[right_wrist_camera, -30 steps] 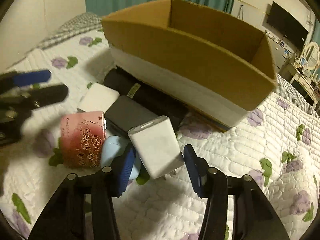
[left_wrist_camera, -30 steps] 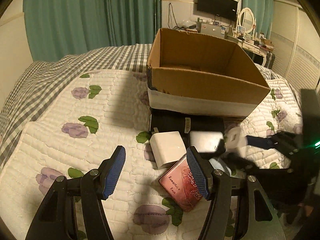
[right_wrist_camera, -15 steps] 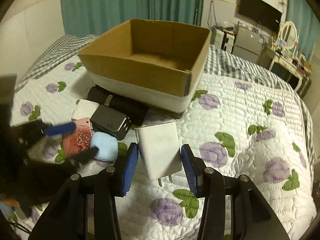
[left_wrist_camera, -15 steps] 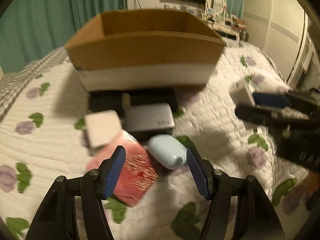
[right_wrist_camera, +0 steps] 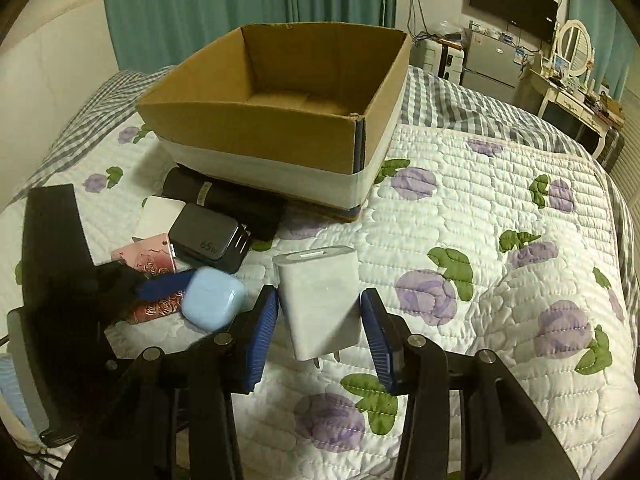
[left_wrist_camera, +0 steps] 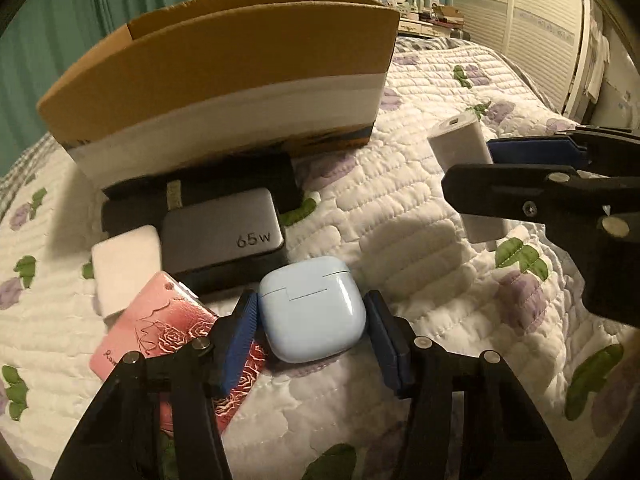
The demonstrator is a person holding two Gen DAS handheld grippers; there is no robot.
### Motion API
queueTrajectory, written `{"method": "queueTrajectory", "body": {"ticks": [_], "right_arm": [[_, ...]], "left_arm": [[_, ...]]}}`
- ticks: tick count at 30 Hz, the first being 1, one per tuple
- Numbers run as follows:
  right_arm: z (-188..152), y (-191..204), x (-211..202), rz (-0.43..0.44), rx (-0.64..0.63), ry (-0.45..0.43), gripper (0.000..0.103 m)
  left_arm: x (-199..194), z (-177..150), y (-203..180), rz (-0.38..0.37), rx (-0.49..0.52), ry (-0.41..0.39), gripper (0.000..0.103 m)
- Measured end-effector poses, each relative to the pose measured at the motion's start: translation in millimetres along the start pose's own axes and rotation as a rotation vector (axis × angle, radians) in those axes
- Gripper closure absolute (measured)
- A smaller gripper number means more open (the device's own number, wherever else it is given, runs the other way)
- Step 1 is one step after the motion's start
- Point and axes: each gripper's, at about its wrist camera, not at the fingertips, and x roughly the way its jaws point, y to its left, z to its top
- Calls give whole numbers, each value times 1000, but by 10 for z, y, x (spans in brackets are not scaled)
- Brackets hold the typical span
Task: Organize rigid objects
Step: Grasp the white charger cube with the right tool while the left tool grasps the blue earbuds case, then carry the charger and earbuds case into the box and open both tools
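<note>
Right tool (right_wrist_camera: pixel 320 330) is clamped on the white charger (right_wrist_camera: pixel 320 300), blue pads pressed to both of its flat sides, prongs poking out at the bottom toward the camera. The charger rides clear of the bed quilt (right_wrist_camera: pixel 500 240), with its shadow on the fabric below in the left wrist view, where the same charger (left_wrist_camera: pixel 464 152) sits between the right tool's fingers (left_wrist_camera: pixel 532 151) at the right edge.

Over to the left tool (left_wrist_camera: pixel 310 336): its two pads flank the light blue earbud case (left_wrist_camera: pixel 312 314), which lies on the quilt (left_wrist_camera: pixel 420 220). The pads sit right alongside the case's sides, but I can't tell whether they are actually squeezing it yet. From the right wrist view, that case (right_wrist_camera: pixel 212 300) shows beside one blue pad of the left tool (right_wrist_camera: pixel 164 286).

Behind the case, a grey 65W adapter (left_wrist_camera: pixel 224 232) lies on top of a black oblong pouch (left_wrist_camera: pixel 200 188). To its left, a white block (left_wrist_camera: pixel 124 268), and overlapping that, a pink rose-embossed case (left_wrist_camera: pixel 160 336), part of it under the left tool's near finger.

The open cardboard box (right_wrist_camera: pixel 288 108) stands on the bed just behind the cluster, its front wall touching the black pouch (right_wrist_camera: pixel 224 200), a white band around its base. Nothing shows on the part of its floor that is visible.
</note>
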Motion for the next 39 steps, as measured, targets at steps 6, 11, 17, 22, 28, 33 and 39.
{"method": "queueTrajectory", "body": {"ticks": [6,11,17,22,28,33,39], "right_arm": [[-4,-13,-17,-9,-2,-7,61],[14,0,-111,-21,-8,-41,62],[71,15,-273,-37,-9,-84,62],[129,40,-436,-55,-8,-118,62],[211,79,-694,-62,-3,-175,62],[397,147,-1020,-51,-21,-242,62],[867,190,-1234,-45,-58,-324,62]], "left_arm": [[-174,-43,63,7,-40,-39,48],[-502,-37,170,37,-88,-111,49],[-872,27,202,51,-107,-205,49],[-1048,99,247,80,-142,-238,49],[-1317,205,341,117,-198,-276,48],[-1603,334,469,120,-245,-321,48],[-1853,700,619,148,-236,-386,48]]}}
